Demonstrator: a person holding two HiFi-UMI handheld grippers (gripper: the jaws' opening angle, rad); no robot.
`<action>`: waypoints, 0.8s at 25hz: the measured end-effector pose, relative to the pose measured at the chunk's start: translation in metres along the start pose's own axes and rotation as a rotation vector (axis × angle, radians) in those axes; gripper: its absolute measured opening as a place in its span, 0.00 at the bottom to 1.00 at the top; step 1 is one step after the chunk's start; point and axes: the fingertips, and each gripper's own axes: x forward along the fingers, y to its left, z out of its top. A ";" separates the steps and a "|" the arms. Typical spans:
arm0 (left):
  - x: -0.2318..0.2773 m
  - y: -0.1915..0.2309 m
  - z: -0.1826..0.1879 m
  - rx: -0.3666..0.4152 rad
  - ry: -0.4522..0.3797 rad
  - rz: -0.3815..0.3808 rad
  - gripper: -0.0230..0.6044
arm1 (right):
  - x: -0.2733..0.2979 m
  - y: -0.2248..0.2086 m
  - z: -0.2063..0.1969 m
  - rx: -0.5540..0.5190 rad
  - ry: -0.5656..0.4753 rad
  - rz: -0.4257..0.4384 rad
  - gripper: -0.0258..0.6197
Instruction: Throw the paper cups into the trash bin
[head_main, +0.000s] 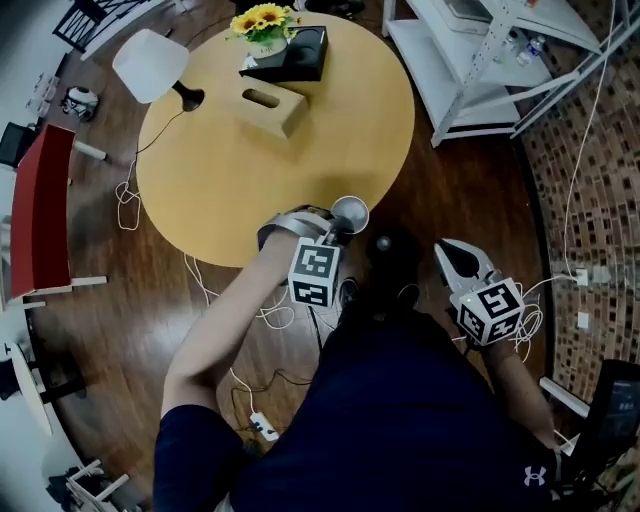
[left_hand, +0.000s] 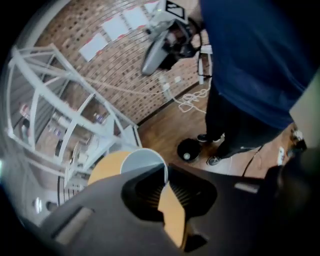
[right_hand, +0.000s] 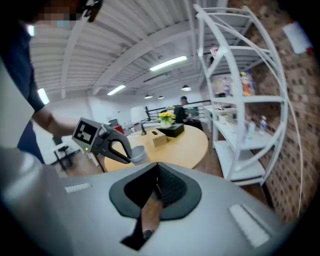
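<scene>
- Clearly, the left tool (left_hand: 166, 176) is clamped on the white paper cup (left_hand: 142, 159): its two dark jaws pinch one side of the cup's rim wall, and the open mouth sits just past the tips.
- In the head view the cup lies at the near edge of the round yellow wooden surface (head_main: 230, 190), directly ahead of the left tool's marker cube. Whether its base touches the wood cannot be told.
- The black round trash bin (left_hand: 190, 149) stands on the brown wooden floor (left_hand: 165, 125) beside the person's dark shoes, below the held cup and apart from it. A small pale thing lies inside it.
- The right tool (right_hand: 156, 186) has its jaws pressed together with nothing between them. It sits off the surface, on the far side of the bin from the cup.
- Farther back on the surface are a tan wooden tissue box (head_main: 272, 105) and a black square box (head_main: 295, 55) carrying yellow sunflowers (head_main: 262, 20).
- Each tool's cube bears black-and-white square markers.
- A small white logo (head_main: 535, 475) of two crossed arcs shows on the person's dark clothing.
- The white paper sheets (left_hand: 117, 25) on the brick wall are too blurred to read.
</scene>
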 end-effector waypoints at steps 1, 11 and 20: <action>0.000 -0.006 0.025 0.093 -0.034 -0.034 0.08 | 0.003 0.008 0.010 -0.128 0.001 0.047 0.06; 0.005 -0.044 0.121 0.708 -0.201 -0.325 0.08 | -0.026 0.055 -0.036 -1.257 0.291 0.523 0.28; 0.009 -0.034 0.147 0.821 -0.220 -0.399 0.08 | -0.037 0.050 -0.082 -1.674 0.314 0.637 0.23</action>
